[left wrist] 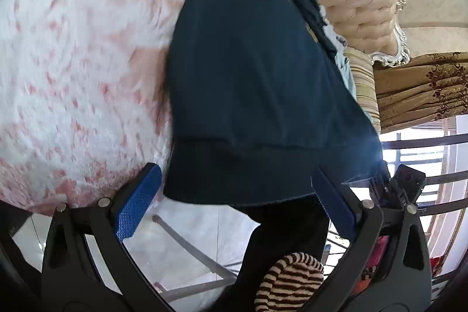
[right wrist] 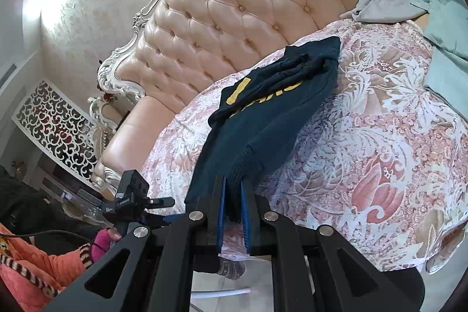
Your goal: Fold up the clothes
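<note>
Our right gripper [right wrist: 234, 201] has its jaws narrow, clamped on the ribbed hem of the navy sweatshirt [right wrist: 263, 119], whose body runs ahead of them across the pink floral bedspread [right wrist: 380, 154] toward the tufted headboard [right wrist: 248, 5]. Our left gripper [left wrist: 237, 195] holds its jaws wide, pads apart; the same sweatshirt's hem hangs between them, just ahead, and whether it touches either pad we cannot tell.

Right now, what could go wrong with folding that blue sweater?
The right gripper pinches only the hem of the sweater, so it might slip out. The left gripper is open and holds nothing, so the free side could sag or bunch. The sweater could also drag the bedspread.
</note>
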The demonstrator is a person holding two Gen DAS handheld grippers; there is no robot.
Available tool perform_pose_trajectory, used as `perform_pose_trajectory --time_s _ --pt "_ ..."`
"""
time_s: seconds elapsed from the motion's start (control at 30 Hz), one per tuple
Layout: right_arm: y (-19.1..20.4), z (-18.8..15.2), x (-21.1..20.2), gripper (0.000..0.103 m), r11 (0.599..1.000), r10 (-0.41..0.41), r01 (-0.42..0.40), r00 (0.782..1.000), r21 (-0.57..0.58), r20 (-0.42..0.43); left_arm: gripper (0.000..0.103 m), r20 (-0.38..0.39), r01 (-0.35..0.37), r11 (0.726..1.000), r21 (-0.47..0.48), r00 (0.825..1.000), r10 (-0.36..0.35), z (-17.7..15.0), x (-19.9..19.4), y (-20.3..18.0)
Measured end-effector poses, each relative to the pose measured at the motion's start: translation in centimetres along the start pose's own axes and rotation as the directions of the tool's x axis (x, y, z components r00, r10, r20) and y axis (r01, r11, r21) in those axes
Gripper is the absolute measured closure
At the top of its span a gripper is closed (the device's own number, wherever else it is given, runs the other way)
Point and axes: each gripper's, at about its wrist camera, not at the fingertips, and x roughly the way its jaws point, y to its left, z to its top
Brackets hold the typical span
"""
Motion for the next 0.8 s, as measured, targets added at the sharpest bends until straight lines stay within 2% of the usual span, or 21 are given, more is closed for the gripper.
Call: perform_pose_trajectory --time_s 0.2,0.27,0.37,0.4,0.43,0.5,0.57,0.63,0.8 --pt "-1.4 -0.9 -0.3 0.093 0.999 -0.031 0.031 0.999 0.023 -0.009 0.0 0.019 -0.004 1.0 -0.001 1.0 0.004 -0.2 -0.2 -0.3" --pt "-2.0 -1.2 -0.4 0.093 0.999 -0.04 0.041 0.999 0.036 -0.012 0.003 0.02 -0.03 0.999 0.016 0.999 0.03 -0.2 0.0 -0.7" --pt "-2.5 -1.6 -0.5 0.093 0.997 -0.051 0.051 0.999 0.049 -0.013 0.028 0.03 -0.091 0.996 0.025 0.995 0.09 -0.3 -0.4 -0.5" --pt "-2.6 -1.6 -0.5 0.093 0.997 -0.054 0.054 0.998 0.05 -0.013 0.06 0.026 -0.093 0.996 0.013 0.995 0.092 -0.2 -0.5 -0.2" --pt "-2.6 -1.6 -0.5 0.093 0.997 -0.057 0.058 0.998 0.051 -0.013 0.081 0.011 -0.094 0.996 0.004 0.996 0.094 -0.2 -0.3 0.1" --pt "-2.7 -1.7 -0.5 0.092 0.997 -0.063 0.064 0.998 0.052 -0.012 0.08 -0.014 -0.097 0.995 0.006 0.995 0.097 -0.3 0.0 0.4" --pt "-2.8 -1.7 -0.5 0.092 0.996 -0.074 0.075 0.997 0.05 -0.012 0.082 0.0 -0.102 0.994 0.027 0.995 0.102 -0.5 -0.4 -0.2" --pt "-3.0 -1.7 -0.5 0.092 0.995 -0.08 0.08 0.997 0.051 -0.013 0.088 0.021 -0.107 0.993 0.048 0.994 0.107 -0.7 -0.9 -0.9" --pt "-3.3 -1.9 -0.7 0.091 0.995 -0.076 0.076 0.997 0.06 -0.009 0.09 0.067 -0.097 0.99 0.099 0.994 0.09 -0.7 -2.3 -2.8"
